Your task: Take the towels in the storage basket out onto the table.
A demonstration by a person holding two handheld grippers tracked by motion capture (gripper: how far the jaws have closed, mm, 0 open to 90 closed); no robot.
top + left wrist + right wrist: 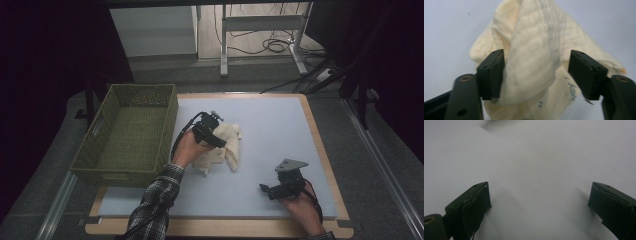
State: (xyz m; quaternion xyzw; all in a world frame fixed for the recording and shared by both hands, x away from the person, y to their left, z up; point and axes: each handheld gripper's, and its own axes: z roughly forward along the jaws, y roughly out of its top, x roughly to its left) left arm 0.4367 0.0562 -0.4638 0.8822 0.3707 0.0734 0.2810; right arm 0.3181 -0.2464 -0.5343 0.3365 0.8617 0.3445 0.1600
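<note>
A crumpled cream cloth lies on the pale blue mat, left of centre. My left gripper rests over its left part, held by a hand in a plaid sleeve. In the left gripper view a raised fold of the cloth stands between the jaws of the left gripper. The fold brushes one pad, and a gap shows before the other, so the jaws are open. My right gripper sits low near the mat's front right. The right gripper is open, with bare mat between its jaws.
A green woven basket stands along the mat's left edge, close to my left hand. The mat lies on a wooden board. Beyond the table are a white desk frame and cables on the floor.
</note>
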